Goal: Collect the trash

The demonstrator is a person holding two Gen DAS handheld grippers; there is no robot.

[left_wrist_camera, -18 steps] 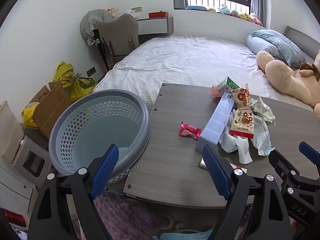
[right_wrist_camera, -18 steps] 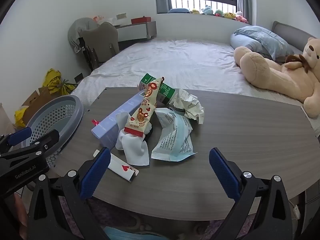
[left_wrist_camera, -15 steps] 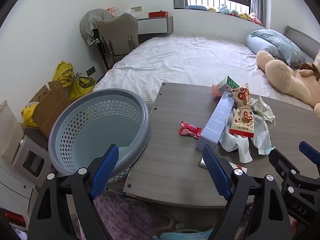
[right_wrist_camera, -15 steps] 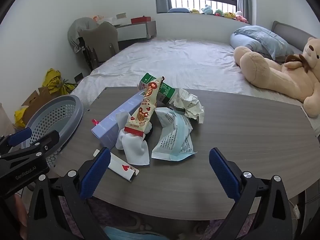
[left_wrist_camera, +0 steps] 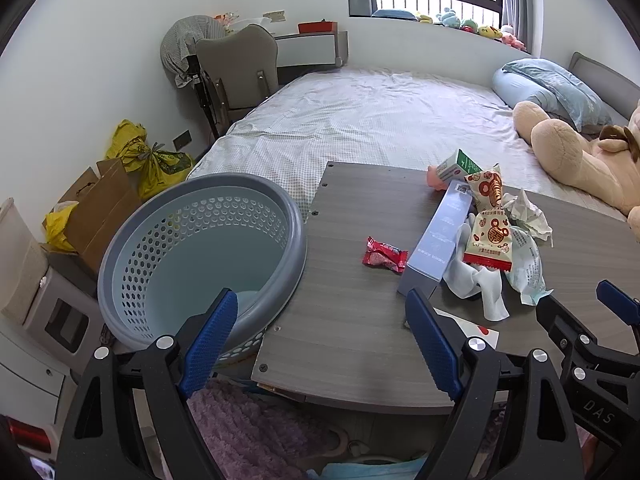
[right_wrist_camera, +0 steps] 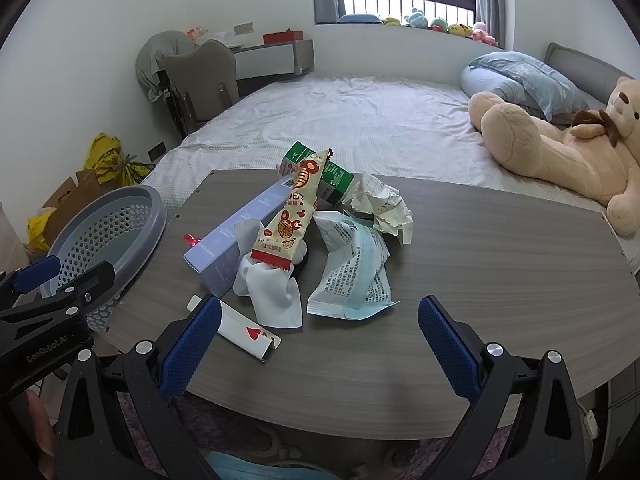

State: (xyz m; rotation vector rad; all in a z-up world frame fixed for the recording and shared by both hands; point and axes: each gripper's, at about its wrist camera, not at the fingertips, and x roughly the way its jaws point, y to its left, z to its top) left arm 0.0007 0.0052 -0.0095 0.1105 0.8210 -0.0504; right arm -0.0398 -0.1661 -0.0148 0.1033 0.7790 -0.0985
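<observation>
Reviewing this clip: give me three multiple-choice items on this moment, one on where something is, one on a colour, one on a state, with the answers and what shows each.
1. Where does the basket stand?
A. on the bed
B. beside the table's left edge
C. on the table's middle

2. What colour is the small candy wrapper lying apart from the pile?
A. red
B. green
C. black

3. How is the left gripper?
A. shut on the long box
B. shut on nothing
C. open, holding nothing

Answers:
1 B, its rim meets the table at that edge.
2 A, it shows red on the grey top.
3 C, the fingers stand wide apart with nothing between them.
</observation>
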